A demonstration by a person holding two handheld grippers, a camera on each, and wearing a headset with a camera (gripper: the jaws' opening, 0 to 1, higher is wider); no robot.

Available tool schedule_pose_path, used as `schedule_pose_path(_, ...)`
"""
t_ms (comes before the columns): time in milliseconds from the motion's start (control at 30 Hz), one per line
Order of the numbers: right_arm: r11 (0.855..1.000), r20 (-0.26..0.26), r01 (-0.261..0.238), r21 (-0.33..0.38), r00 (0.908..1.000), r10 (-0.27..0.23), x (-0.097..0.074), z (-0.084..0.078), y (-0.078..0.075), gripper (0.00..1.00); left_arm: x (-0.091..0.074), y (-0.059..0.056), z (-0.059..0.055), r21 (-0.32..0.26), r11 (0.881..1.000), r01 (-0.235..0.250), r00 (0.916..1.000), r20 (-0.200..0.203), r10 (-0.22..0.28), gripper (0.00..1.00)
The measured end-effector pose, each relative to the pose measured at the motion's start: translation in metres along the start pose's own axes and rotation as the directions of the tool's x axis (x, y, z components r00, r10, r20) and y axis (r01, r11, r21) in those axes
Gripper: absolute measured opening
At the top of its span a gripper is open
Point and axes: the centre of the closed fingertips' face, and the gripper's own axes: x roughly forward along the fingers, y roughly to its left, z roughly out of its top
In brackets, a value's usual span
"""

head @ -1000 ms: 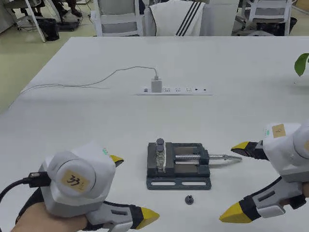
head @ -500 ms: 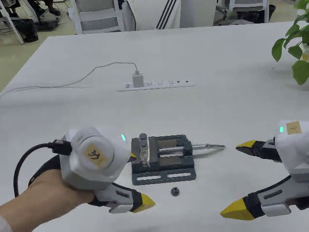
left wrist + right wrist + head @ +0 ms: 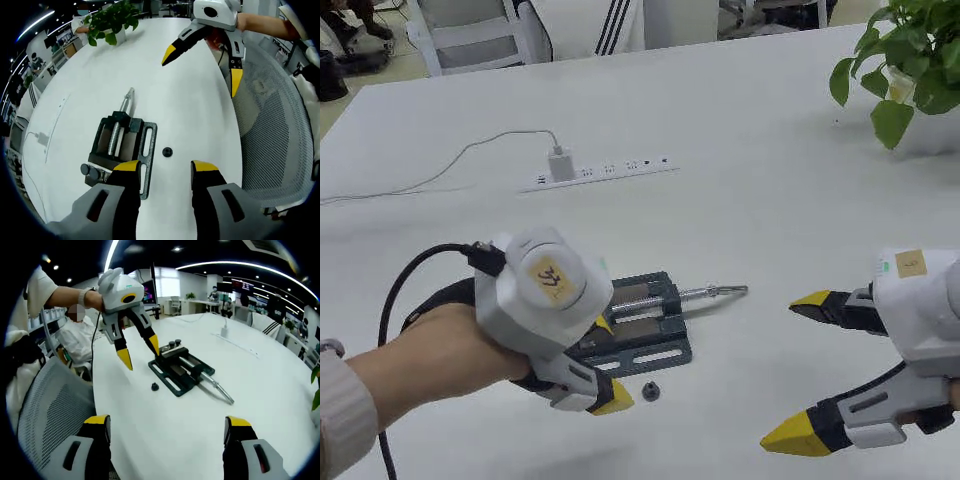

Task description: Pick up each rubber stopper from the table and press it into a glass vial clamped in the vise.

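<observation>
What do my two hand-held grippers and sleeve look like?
Left hand-held gripper: white-grey body, black jaws tipped yellow, yellow sticker with a handwritten number, black cable at its back. Right hand-held gripper: same colours, its own yellow sticker. Light-coloured sleeve cuff on the left arm.

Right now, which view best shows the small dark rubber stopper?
Left gripper view: the small dark rubber stopper lies unobstructed, close ahead of the jaws. Head and right gripper views show it smaller, a speck beside the dark metal vise.
</observation>
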Motion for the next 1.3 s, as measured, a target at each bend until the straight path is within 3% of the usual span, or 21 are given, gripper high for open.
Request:
schedule_pose_path(133, 1.0, 0.012, 0.004, 0.02, 0.9999, -0.005, -0.003, -0.002, 0.0, 0.92, 0.007, -0.004, 0.002, 0.033, 0.999, 0.042, 0.9976, -0.056, -0.04, 0.34)
schedule_pose_path(300, 1.0, 0.009, 0.008, 0.025, 0.9999, -0.008, -0.006, -0.005, 0.003, 0.92, 0.016, -0.004, 0.01, 0.031, 0.997, 0.072, 0.9937, -0.088, -0.069, 0.26)
schedule_pose_path(533, 0.999, 0.006, 0.008, 0.038, 1.0, -0.008, -0.007, -0.006, 0.004, 0.91, 0.031, -0.004, 0.006, 0.023, 0.995, 0.102, 0.9823, -0.16, -0.097, 0.18)
schedule_pose_path(700, 0.999, 0.004, 0.003, 0.042, 1.0, -0.003, -0.008, -0.007, 0.005, 0.89, 0.04, 0.001, -0.002, 0.025, 0.995, 0.092, 0.9741, -0.21, -0.085, 0.14)
schedule_pose_path(1300, 0.998, -0.006, 0.001, 0.061, 1.0, 0.0, -0.008, -0.016, 0.006, 0.85, 0.052, -0.001, -0.005, 0.002, 0.994, 0.111, 0.9657, -0.237, -0.107, 0.07)
